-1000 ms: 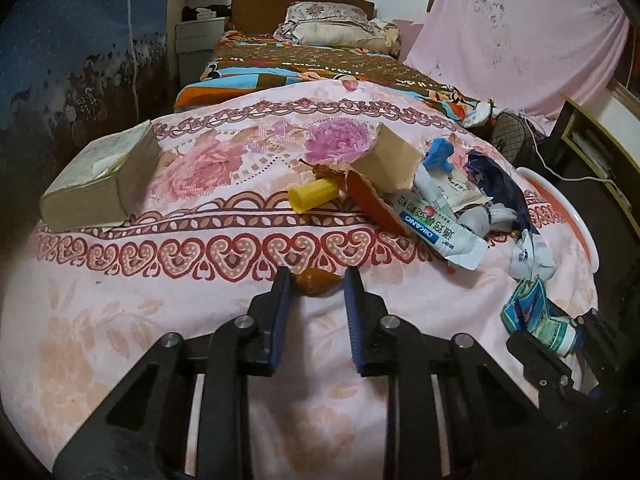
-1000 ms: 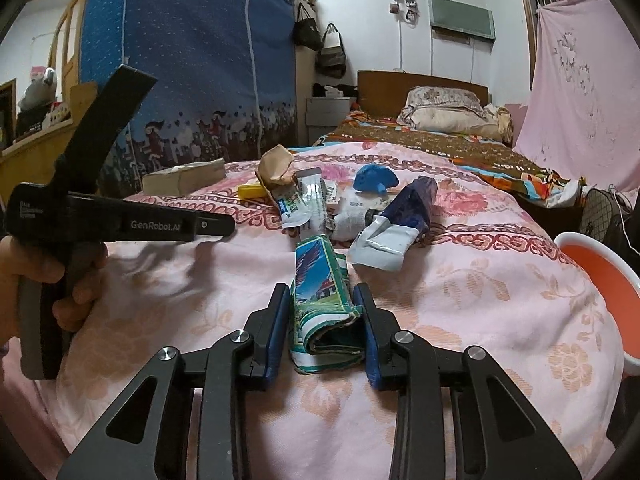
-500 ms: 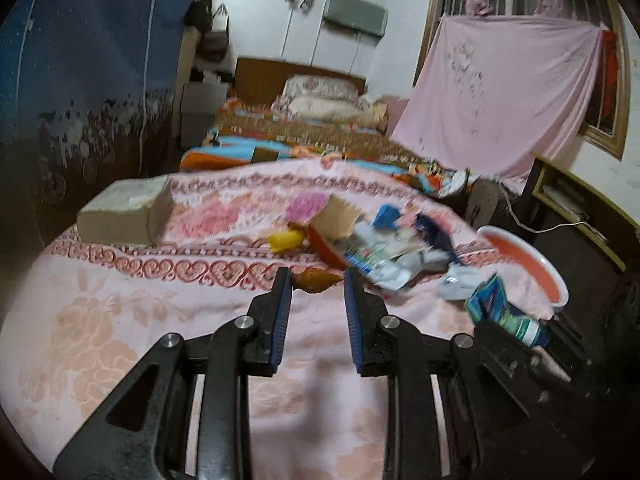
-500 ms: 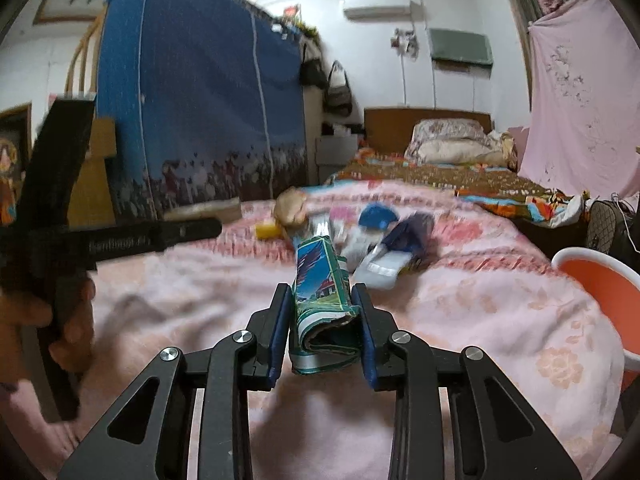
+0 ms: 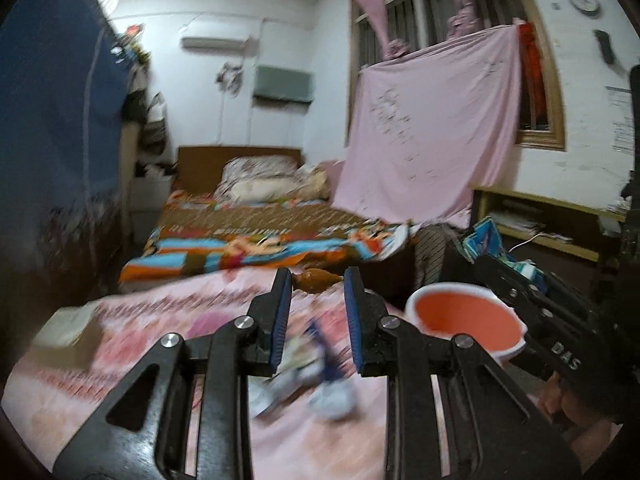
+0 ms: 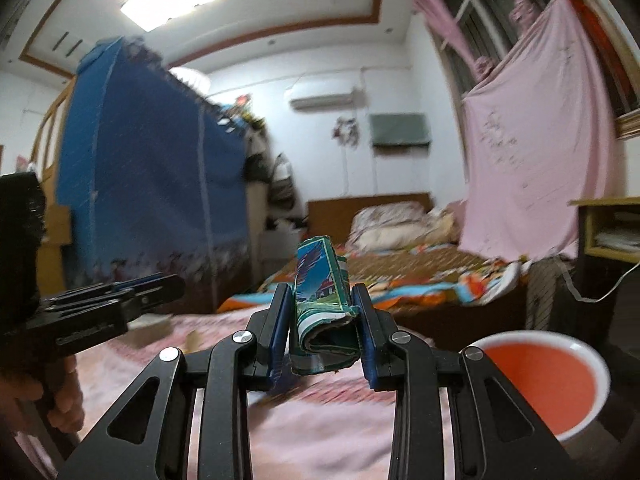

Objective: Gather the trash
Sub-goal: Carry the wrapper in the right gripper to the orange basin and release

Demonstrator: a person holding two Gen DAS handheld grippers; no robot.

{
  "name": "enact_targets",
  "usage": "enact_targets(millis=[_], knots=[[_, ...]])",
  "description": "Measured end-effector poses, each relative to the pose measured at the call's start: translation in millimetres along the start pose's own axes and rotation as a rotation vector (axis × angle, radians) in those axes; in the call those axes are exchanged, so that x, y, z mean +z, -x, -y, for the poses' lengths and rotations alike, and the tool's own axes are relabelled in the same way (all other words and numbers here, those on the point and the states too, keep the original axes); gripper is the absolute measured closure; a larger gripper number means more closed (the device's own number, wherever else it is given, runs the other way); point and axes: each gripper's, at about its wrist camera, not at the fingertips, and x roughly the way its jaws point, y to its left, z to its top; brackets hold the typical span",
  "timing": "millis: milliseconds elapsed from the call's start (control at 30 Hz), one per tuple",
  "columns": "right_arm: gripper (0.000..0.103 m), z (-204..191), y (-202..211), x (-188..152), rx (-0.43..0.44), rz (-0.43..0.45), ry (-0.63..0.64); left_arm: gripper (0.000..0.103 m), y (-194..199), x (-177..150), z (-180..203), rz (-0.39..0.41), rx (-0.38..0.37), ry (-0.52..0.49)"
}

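Observation:
My left gripper [image 5: 316, 280] is shut on a small brown wrapper [image 5: 316, 279], held at the fingertips and lifted above the pink floral table [image 5: 120, 360]. My right gripper [image 6: 322, 296] is shut on a green and blue folded carton [image 6: 322, 288], also lifted; it shows in the left wrist view [image 5: 486, 236] too. An orange basin with a white rim [image 5: 466, 322] stands at the table's right edge, below and right of both grippers, also in the right wrist view [image 6: 544, 380]. A blurred pile of trash [image 5: 316, 376] lies on the table under the left gripper.
A pale box [image 5: 64, 330] lies at the table's left. A bed with a colourful blanket [image 5: 256, 240] stands behind the table. A blue wardrobe [image 6: 148, 184] is on the left, a pink sheet [image 5: 432, 140] and a wooden shelf [image 5: 548, 220] on the right.
Both grippers have risen off the table and tilted upward with their trash, swinging right toward the orange basin. The trash pile now lies below the left gripper.

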Motion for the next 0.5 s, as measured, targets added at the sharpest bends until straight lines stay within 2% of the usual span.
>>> enact_targets(millis=[133,233,400,500], knots=[[0.075,35,-1,11,-0.094,0.055,-0.02,0.092,-25,15,33,0.033,-0.08,-0.047],[0.075,60,-2,12,-0.157,0.071,-0.04,0.092,-44,22,56,0.02,-0.146,-0.067],[0.075,103,-11,0,-0.284,0.033,-0.113,0.092,-81,25,86,-0.067,-0.23,-0.088],[0.075,124,-14,-10,-0.34,-0.009,-0.144,0.092,-110,21,100,-0.156,-0.27,-0.076]])
